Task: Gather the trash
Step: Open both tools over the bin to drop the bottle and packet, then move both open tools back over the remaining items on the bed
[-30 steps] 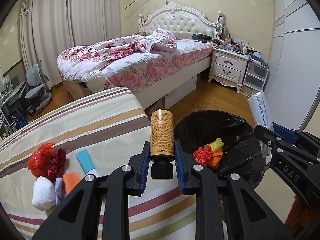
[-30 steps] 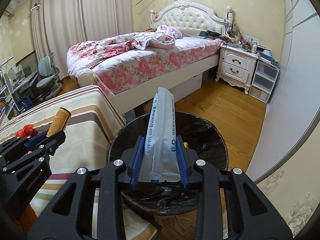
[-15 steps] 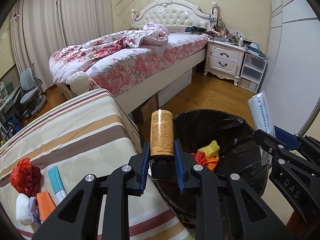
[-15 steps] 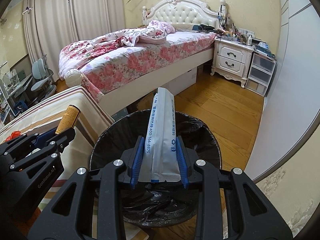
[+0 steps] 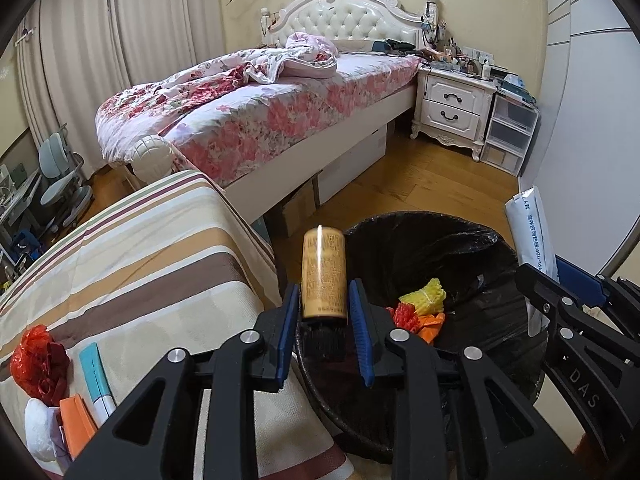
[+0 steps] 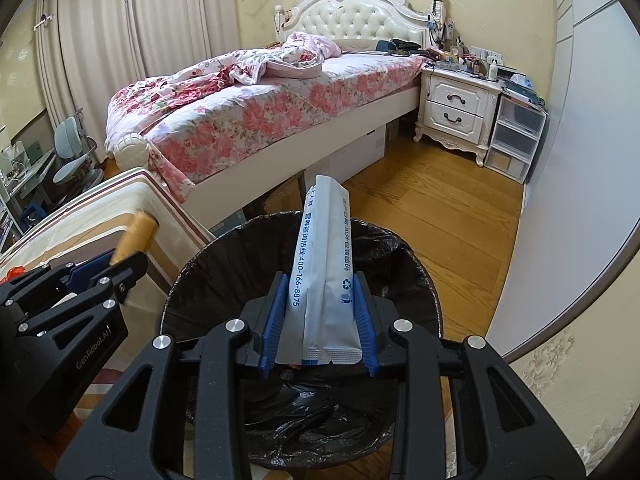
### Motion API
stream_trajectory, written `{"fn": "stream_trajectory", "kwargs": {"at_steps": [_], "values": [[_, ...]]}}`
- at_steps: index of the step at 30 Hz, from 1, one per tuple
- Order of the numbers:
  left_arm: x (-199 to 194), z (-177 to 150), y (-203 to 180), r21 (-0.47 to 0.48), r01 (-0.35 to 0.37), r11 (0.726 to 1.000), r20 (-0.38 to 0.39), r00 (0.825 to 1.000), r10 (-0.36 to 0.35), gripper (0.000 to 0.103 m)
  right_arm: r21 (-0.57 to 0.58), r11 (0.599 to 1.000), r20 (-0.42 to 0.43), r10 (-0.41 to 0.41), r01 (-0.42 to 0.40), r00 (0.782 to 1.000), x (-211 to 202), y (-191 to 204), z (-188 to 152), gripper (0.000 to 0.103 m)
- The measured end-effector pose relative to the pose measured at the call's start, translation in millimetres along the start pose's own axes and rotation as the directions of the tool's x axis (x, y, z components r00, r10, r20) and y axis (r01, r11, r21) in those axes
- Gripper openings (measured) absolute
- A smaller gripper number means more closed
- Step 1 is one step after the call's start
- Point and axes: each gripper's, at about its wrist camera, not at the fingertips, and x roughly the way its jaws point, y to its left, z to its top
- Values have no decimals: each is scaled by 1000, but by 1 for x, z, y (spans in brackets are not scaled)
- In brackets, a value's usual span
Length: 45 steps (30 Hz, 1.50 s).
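In the left wrist view our left gripper point(image 5: 323, 334) is clenched on a gold bottle point(image 5: 324, 276), its blue pads pressed to the lower body just above the black cap, with the bottle standing up out of the jaws over the near left rim of the trash bin point(image 5: 496, 248); the bin, lined with a black bag, sits on the wooden floor just beside the right edge of the striped surface point(image 5: 132, 264), and inside it we see a yellow crumpled piece point(image 5: 425, 292) touching a red and orange one point(image 5: 416, 319); in the right wrist view our right gripper point(image 6: 320, 334) is grasping a long white packet point(image 6: 322, 264) printed with blue text, pinched near its sealed lower end and rising upright over the mouth of the bin point(image 6: 192, 280); the same packet point(image 5: 532, 236) shows at the right rim of the bin in the left view; at the near left corner of the surface lie a red mesh bundle point(image 5: 38, 364), a teal and white strip point(image 5: 96, 380), an orange piece point(image 5: 78, 424) and a white wad point(image 5: 40, 428), close together, the wad touching the orange piece; beyond stands a bed point(image 5: 256, 120) with floral bedding, and a white nightstand point(image 5: 454, 108) beside it.
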Motion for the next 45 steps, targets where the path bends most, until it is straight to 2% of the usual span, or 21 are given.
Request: {"fn": "stream_trajectory", "kwargs": {"at_steps": [2,3,4,10,14,16,30,45], "values": [[-1,0,3,-12,-3,1000,7,1000,3,54,4,1000,6,-8,8,1000,0,0,-1,43],[-3,0,4,-18,-5,1000,14,1000,5,57,6,1000,14,-14,14,1000,0,0,-1,51],[-4,1,5,-19,-5,1000,17,1000,6,60,6,1000,22,-24,23,999,-1,0,-1,54],[-9,-2,10,-27,-27,999,21,999,27,71,12,999,27,-42,42,999,-6,-1,-3,56],[-15,-5,17,-35,-49,998,22,999,50,72,9,999,33,-46,46,998,-12,1,-4,59],[-21,-8,23,-46,-57,997,23,998,59,72,9,999,39,-44,43,998,-17,4,-6,65],[-67,-45,75,-120,-121,985,12,992,123,72,-30,998,15,55,-54,998,-47,55,-30,65],[-106,-89,159,-252,-246,936,-27,968,248,72,-146,971,-32,187,-190,982,-65,143,-53,66]]}}
